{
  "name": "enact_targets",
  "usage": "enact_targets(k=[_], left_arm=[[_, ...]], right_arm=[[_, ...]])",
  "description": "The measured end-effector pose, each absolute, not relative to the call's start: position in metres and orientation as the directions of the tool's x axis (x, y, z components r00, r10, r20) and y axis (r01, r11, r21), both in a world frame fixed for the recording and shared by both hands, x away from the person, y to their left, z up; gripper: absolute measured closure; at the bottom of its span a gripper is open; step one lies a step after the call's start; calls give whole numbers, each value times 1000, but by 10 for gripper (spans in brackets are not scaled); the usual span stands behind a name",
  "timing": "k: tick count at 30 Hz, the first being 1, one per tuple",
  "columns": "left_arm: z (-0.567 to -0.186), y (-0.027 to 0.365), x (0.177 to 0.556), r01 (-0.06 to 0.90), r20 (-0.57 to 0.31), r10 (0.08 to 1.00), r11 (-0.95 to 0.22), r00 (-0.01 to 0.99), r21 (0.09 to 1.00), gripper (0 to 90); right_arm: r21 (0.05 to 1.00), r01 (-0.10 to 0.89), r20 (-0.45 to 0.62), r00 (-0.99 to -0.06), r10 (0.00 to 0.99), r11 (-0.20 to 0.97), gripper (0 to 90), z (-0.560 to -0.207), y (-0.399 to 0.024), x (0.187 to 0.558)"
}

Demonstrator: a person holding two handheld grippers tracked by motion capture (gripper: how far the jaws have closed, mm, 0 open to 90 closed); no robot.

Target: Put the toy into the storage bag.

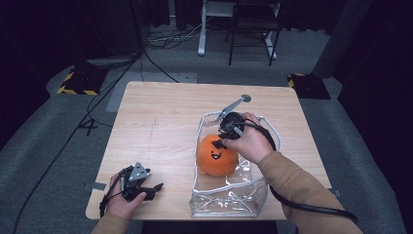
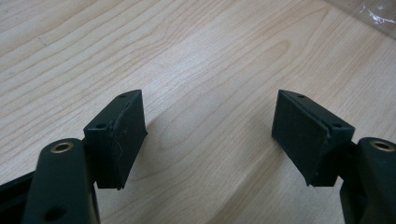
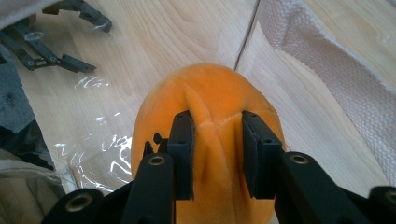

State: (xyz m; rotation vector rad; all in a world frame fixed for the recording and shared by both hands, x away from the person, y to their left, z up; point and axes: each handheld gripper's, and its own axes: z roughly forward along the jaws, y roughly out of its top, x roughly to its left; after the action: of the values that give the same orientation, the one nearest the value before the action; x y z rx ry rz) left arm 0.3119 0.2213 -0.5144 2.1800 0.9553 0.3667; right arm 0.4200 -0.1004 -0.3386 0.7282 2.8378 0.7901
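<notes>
- Two grippers are at the wooden table (image 1: 160,117), one in each of the person's hands, and the action is all on the right side.
- The right gripper (image 1: 221,141) is down inside the clear plastic bag (image 1: 229,200), which lies open on the table's right half with its pale woven rim (image 3: 327,60) running alongside.
- In that bag sits the orange plush toy (image 1: 216,156), round and soft, its little black smiling face turned toward the person's side of the table.
- Seen from the right gripper view, the black jaws pinch a ridge of the orange plush toy (image 3: 215,121) between them: the pads press into the fabric on both sides, and the fabric bunches up in the narrow gap. A firm hold on the top of the toy.
- The right hand (image 1: 251,141) wraps the gripper's body from above, tan sleeve behind it, with the black cable (image 1: 302,207) trailing off toward the table's near right corner.
- Over on the left, the left gripper (image 1: 158,186) rests low near the table's front edge, well apart from the bag.
- Its own view tells the story: the left gripper (image 2: 210,126) has its jaws standing wide, bare wood grain between the two pads and nothing held.
- A corner of the clear bag just peeks in at the top right of that left gripper view.
</notes>
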Motion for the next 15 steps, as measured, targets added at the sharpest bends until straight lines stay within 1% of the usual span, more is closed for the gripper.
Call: enact_targets(k=[12,15], left_arm=[[-514,221,312,524,-24,728,-469,685,712,263],[-514,221,312,524,-25,728,-468,685,712,262]], right_arm=[[467,416,21,-887,461,780,639,-350,-96,423],[440,416,22,-891,453,796,631,-355,-95,423]])
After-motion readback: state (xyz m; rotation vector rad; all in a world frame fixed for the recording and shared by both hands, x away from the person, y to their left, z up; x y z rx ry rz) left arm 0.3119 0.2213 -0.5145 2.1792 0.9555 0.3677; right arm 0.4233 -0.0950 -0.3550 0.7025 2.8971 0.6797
